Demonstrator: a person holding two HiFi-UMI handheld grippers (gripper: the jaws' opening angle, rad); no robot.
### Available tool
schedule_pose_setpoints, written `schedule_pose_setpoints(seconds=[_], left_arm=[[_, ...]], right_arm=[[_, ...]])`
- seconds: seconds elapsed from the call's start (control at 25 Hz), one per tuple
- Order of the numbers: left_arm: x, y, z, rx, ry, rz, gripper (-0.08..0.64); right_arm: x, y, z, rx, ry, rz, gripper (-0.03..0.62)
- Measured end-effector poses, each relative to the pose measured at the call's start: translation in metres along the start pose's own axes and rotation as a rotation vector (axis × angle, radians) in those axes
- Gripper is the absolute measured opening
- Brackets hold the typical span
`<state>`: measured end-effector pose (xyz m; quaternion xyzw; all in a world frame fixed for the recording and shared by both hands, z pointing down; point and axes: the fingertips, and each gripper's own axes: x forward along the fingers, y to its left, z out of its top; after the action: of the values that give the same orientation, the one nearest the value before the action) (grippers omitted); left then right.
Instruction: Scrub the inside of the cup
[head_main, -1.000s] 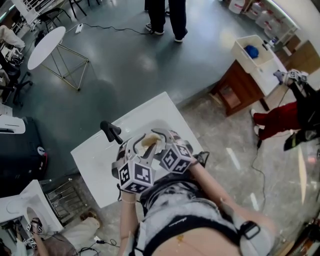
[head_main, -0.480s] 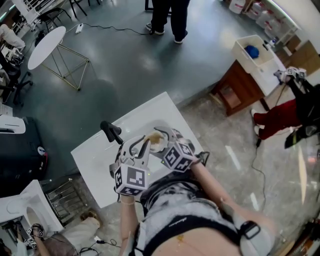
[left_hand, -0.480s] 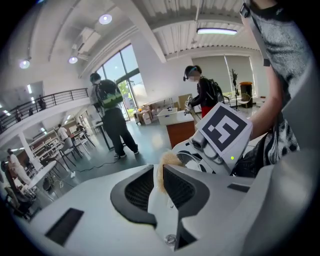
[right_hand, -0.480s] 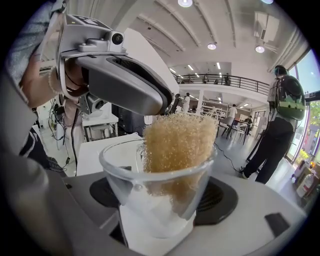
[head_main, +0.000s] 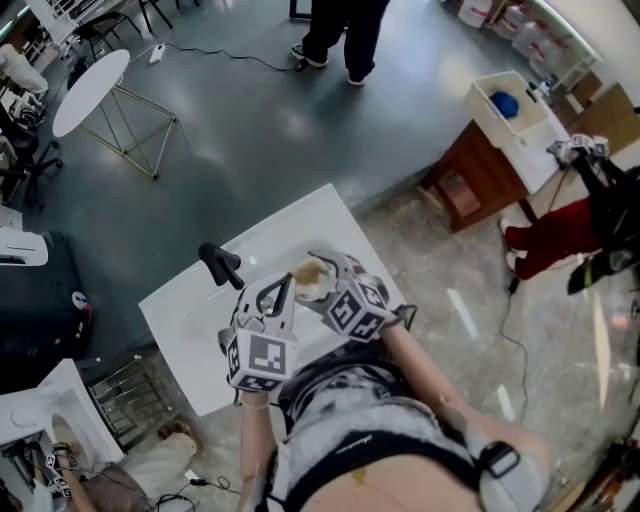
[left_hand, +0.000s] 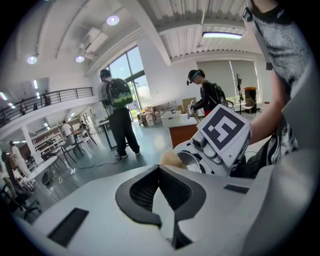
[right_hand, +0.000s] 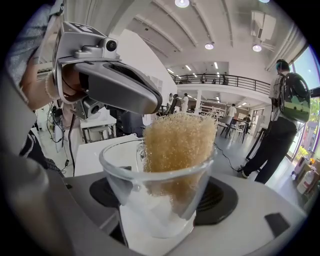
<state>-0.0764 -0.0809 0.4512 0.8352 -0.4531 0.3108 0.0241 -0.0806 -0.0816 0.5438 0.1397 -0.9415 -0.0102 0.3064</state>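
Left gripper (left_hand: 160, 169) just closed; one cup (right_hand: 165, 200)

Bright, even light, ceiling lamps (right_hand: 209, 46) glowing, tall window (left_hand: 129, 67) washed out pale, pale glare on the floor (head_main: 285, 125), sponge (right_hand: 177, 145) and cup (right_hand: 150, 210) crisp up close, fisheye bending and black corners in my left gripper view and right gripper view.

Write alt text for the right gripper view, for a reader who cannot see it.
A clear cup is held between the right gripper's jaws, with a tan scrubber standing inside and rising above the rim. The left gripper, its jaws just closed with nothing seen between them, hangs near the scrubber's top left.
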Motion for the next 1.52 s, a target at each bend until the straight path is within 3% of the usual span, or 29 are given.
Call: schedule_pose_setpoints(seconds=[0.56,1.52], left_arm=[[0.017,0.016,-0.012,-0.106,-0.014,0.056,0.003],[0.067,0.005,-0.043,-0.220,0.033,-0.006,0.003]], right_arm=[[0.012,-0.036,-0.002,0.057,-0.043,-0.022,0.394],[0.061,-0.106,-0.028,0.159,-0.072,-0.036,0.394]])
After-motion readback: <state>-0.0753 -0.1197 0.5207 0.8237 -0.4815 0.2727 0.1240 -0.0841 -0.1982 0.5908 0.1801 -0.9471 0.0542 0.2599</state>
